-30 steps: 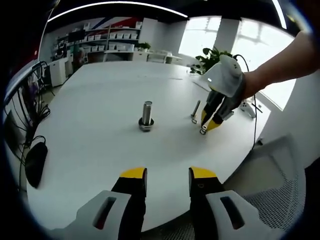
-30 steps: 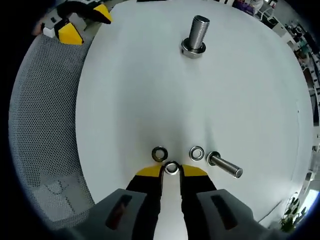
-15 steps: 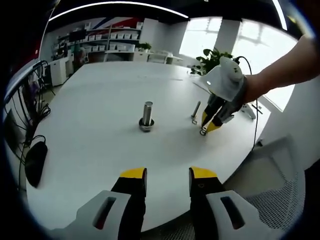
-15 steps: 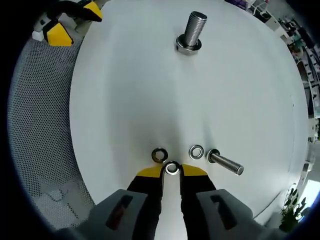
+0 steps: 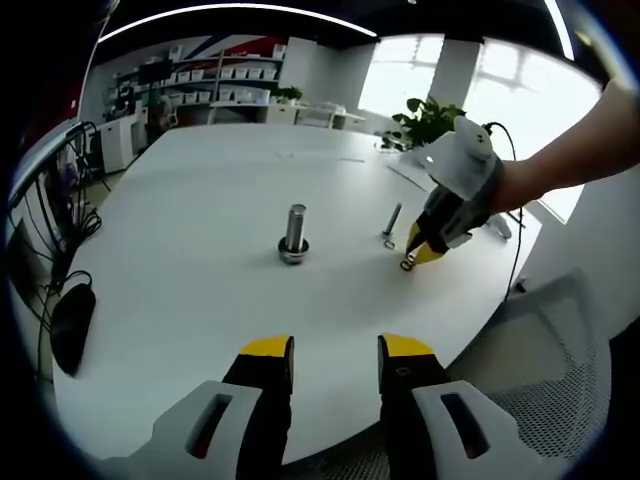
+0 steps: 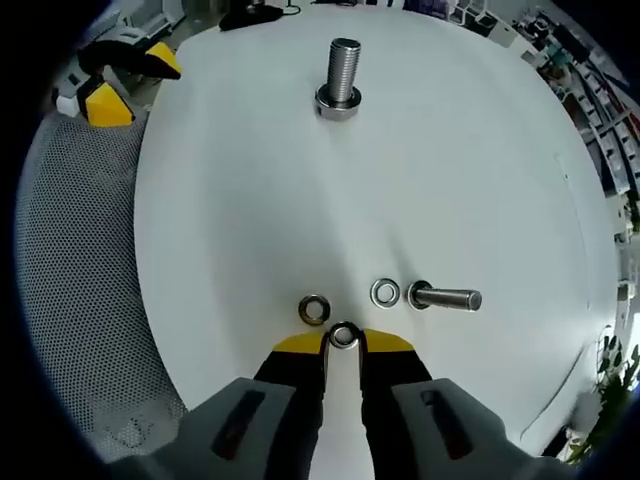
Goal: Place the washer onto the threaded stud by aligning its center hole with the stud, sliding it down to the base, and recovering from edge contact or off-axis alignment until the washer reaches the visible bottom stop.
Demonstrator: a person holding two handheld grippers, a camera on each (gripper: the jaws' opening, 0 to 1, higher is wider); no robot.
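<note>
A threaded stud [image 5: 293, 232] [image 6: 340, 78] stands upright on its hex base near the middle of the white table [image 5: 200, 200]. My right gripper [image 6: 343, 340] [image 5: 410, 258] is shut on a small steel washer [image 6: 343, 335], held just above the table surface. Beside it lie a nut [image 6: 314, 309], a second washer [image 6: 385, 293] and a loose bolt [image 6: 446, 298] [image 5: 390, 222]. My left gripper [image 5: 335, 352] [image 6: 120, 85] hovers open and empty over the table's near edge, well short of the stud.
A mesh office chair [image 6: 70, 300] [image 5: 560, 350] sits at the table's edge beside the right gripper. A dark mouse [image 5: 70, 325] with its cables lies at the left. Shelves and a plant [image 5: 430, 115] stand beyond the far side.
The right gripper has turned and tilted a little while still holding the washer, so the stud and bolt shift in its view. The left gripper has stayed put.
</note>
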